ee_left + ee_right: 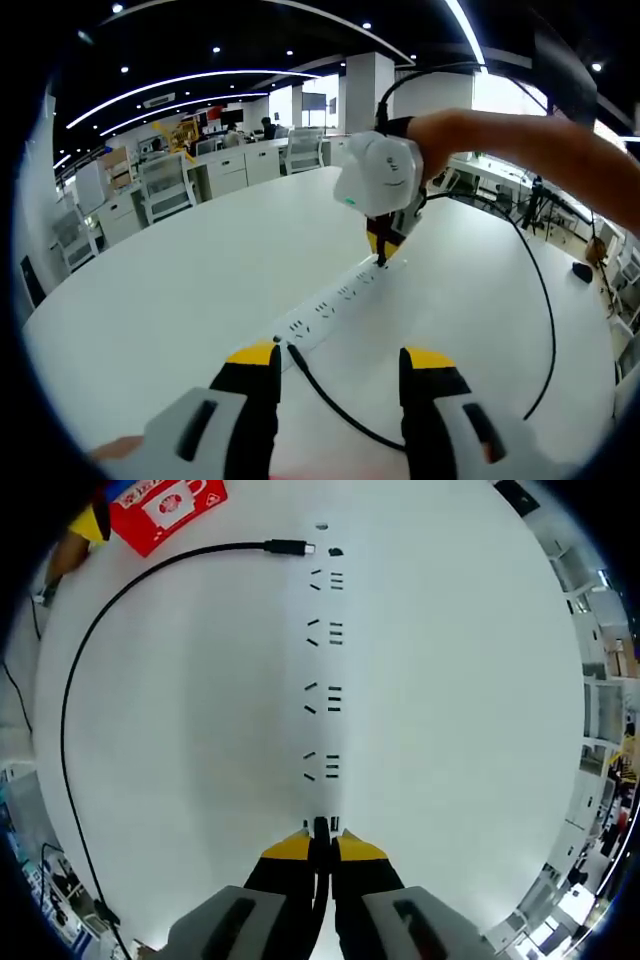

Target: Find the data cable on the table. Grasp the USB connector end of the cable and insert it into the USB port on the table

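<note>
A white power strip (pixel 335 300) lies along the white table (pixel 170 290). My right gripper (pixel 382 248) comes down on its far end, held by a person's hand. In the right gripper view the right gripper (pixel 320 842) is shut on the black USB connector (pixel 320 827), which sits at the power strip's (pixel 322 670) near end. The black data cable (pixel 75 680) arcs left, and its free plug (pixel 290 547) rests by the strip's other end. That free plug (pixel 287 348) lies just ahead of my left gripper (pixel 342 362), which is open with nothing between its jaws.
A red box (pixel 165 505) sits on the table beyond the strip's end. The cable (pixel 550 320) loops wide over the table's right side. A small dark object (pixel 582 270) lies near the table's right edge. Desks and office chairs (pixel 165 180) stand behind.
</note>
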